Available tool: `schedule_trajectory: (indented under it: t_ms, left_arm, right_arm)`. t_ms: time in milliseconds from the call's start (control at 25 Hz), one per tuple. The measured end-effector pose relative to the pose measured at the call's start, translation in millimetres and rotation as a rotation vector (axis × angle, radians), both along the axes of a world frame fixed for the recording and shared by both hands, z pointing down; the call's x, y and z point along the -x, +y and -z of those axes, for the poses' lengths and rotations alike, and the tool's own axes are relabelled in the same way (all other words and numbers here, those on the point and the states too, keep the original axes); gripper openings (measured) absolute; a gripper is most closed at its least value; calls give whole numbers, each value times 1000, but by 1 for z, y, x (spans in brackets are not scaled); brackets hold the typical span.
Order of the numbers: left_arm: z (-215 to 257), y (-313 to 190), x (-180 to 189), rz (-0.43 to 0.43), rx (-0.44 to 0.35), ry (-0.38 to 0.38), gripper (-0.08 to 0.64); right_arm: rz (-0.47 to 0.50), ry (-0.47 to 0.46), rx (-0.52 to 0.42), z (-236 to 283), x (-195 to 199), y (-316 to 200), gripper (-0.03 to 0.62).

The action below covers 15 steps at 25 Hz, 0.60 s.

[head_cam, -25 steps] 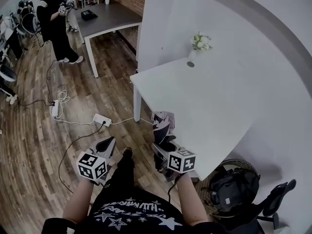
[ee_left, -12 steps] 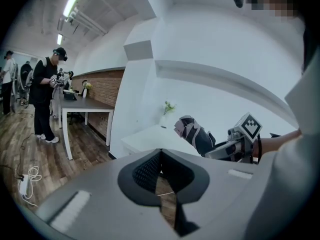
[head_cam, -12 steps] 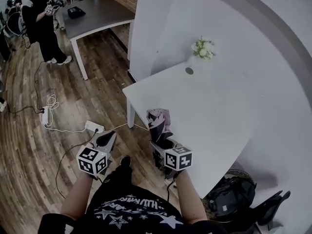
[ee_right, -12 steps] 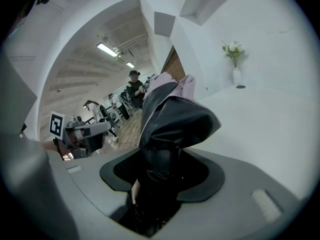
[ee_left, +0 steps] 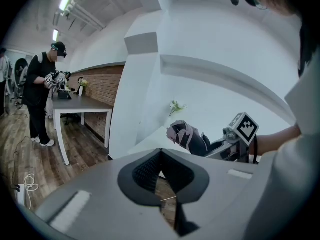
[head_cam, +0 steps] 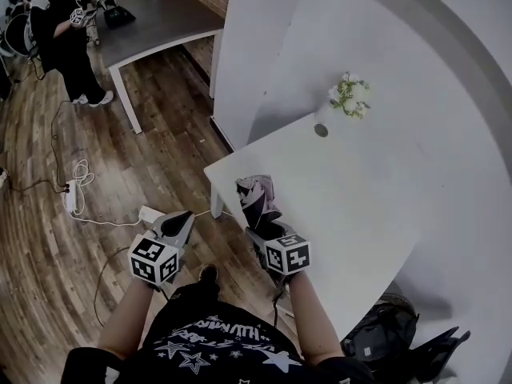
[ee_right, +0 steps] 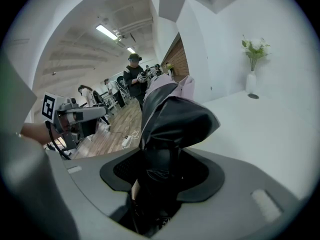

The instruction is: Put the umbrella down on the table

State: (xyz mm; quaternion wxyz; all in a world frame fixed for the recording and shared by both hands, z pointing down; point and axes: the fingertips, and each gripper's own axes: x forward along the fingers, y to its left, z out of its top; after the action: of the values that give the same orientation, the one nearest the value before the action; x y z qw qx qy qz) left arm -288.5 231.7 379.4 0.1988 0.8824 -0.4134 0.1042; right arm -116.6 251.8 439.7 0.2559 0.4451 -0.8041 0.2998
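nearest, 7 o'clock in the head view: left gripper (head_cam: 178,224), jaws closed together on nothing, over the wood floor (head_cam: 96,182). judged spare for this task.

6 o'clock: right gripper (head_cam: 261,234), jaws spread wide yet clamped on the folded umbrella (head_cam: 256,194). the dark bundle fills the gap in the right gripper view. the umbrella points toward 12 o'clock, far end leading, probably so it can be laid lengthwise on the top. it is held in the air, with its far end at the near corner of the white table (head_cam: 352,206). not resting there, as far as i can tell.

further, 1 o'clock: vase of flowers (head_cam: 350,98) at the table's far edge, well apart from the umbrella.

far, 11 o'clock: a person (head_cam: 68,34) beside a dark table (head_cam: 160,22).

vs one second ago: the umbrella then hung beside the table's edge, short of the corner. both grippers are now nearer the table, and the umbrella's end meets the corner. grip unchanged. set-down not yet done.
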Motion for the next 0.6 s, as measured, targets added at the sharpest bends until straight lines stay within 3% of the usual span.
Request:
schedule_trajectory:
  t_ms: [600]
  left_arm:
    - [-28, -63, 19, -3, 70, 16, 3]
  right_arm:
    - [135, 220, 71, -45, 32, -76, 244]
